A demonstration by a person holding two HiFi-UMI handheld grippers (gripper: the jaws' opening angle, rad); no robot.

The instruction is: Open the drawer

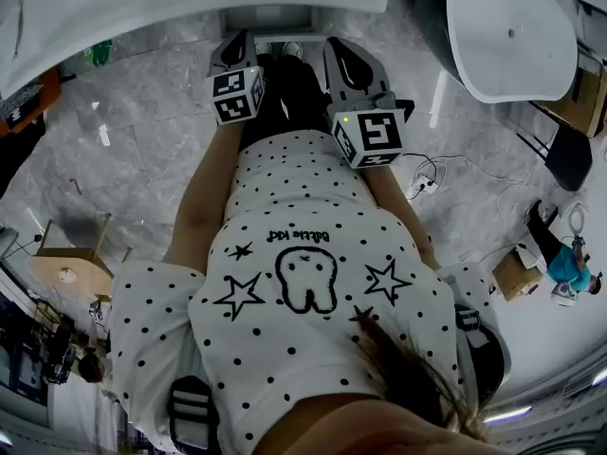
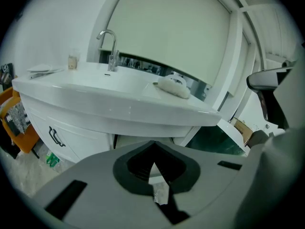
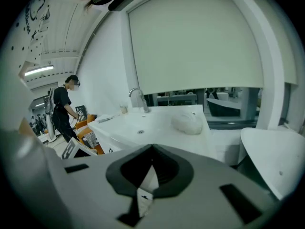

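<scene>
A white basin bench (image 2: 95, 97) stands ahead. The drawer (image 2: 136, 140) sits under the bench's rim, near its middle. Short of the bench, the left claw (image 2: 153, 151) and the right claw (image 3: 152, 154) are both pinched together, holding nothing. On the bench lies a white cloth (image 2: 174, 86), and at its back edge stands a tap (image 2: 110, 49).

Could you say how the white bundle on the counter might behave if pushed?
The bundle looks like crumpled cloth, so probably soft and light. Low and lumpy, it would likely slide on the glossy counter rather than roll.
</scene>
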